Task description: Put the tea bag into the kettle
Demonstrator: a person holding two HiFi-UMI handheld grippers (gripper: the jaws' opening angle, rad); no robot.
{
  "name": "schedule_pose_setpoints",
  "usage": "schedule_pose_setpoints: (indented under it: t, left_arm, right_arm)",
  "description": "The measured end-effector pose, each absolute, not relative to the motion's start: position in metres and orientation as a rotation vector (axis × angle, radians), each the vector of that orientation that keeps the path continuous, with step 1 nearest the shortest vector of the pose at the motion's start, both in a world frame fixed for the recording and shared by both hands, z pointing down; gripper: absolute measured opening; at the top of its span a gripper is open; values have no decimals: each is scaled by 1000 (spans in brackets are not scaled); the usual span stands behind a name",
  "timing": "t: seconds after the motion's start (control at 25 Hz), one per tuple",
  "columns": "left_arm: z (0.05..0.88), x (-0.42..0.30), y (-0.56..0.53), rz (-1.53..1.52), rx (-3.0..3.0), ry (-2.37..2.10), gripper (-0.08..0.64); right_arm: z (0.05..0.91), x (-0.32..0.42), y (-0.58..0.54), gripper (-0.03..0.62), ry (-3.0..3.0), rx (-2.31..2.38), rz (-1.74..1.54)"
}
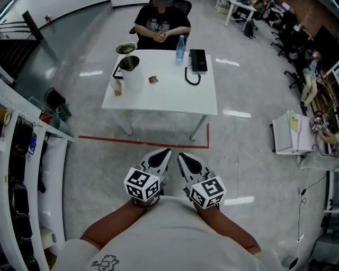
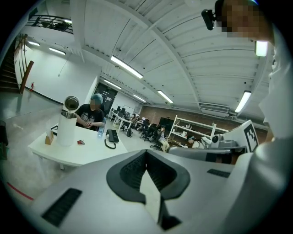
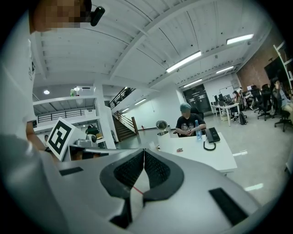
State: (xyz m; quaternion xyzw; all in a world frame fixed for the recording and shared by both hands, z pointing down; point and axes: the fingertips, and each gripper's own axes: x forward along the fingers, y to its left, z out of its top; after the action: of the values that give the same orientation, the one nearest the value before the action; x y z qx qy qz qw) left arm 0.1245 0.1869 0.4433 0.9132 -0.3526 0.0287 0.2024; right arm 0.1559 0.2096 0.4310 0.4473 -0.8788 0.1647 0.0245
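Grippers: your left gripper (image 1: 166, 153) and right gripper (image 1: 180, 157) are both closed and empty, lower centre.
Tea bag (image 1: 152, 79): upper centre on the table (image 1: 175, 100), just right of the kettle (image 1: 131, 77).
Risk: if you arrive with closed jaws, you will likely shove it away.

Large open-plan office hall with a glossy grey floor (image 1: 254, 95). Rows of desks (image 1: 237, 6) and office chairs (image 2: 149, 132) fill the far side. Long strip lights (image 2: 126, 67) line the white ceiling (a staircase (image 3: 124, 127) climbs to a mezzanine). A white table (image 1: 159, 100) behind red floor tape (image 1: 143, 142) carries a desk telephone (image 1: 198, 60).
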Motion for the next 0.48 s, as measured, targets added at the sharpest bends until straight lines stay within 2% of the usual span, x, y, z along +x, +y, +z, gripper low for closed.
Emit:
schedule_pose_setpoints:
  t: [0.48]
  left_arm:
    - [432,47,55,78,2559,-963,9]
  right_arm:
    - [425,75,80,12,-2707,1386,535]
